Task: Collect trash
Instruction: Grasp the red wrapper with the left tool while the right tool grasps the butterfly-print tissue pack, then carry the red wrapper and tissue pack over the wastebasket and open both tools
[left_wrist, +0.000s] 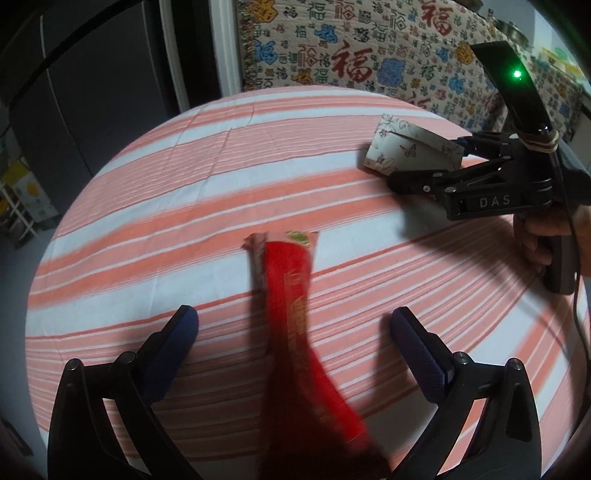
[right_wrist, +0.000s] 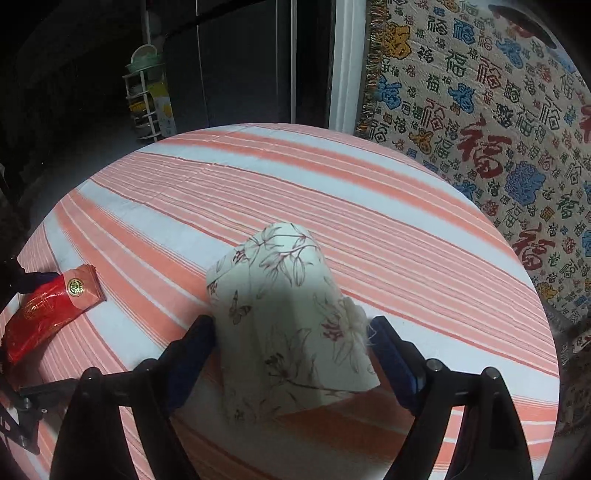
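Trash remained uncollected, I judged: my left tongs gaped wide around the red wrapper, seemingly loose; my right tongs stood open astride the floral paper package on the tabletop.

I count one red wrapper and one white floral-print pack on one striped desk. I hold two grippers: my left gripper and my right gripper. One patterned blanket hangs behind.
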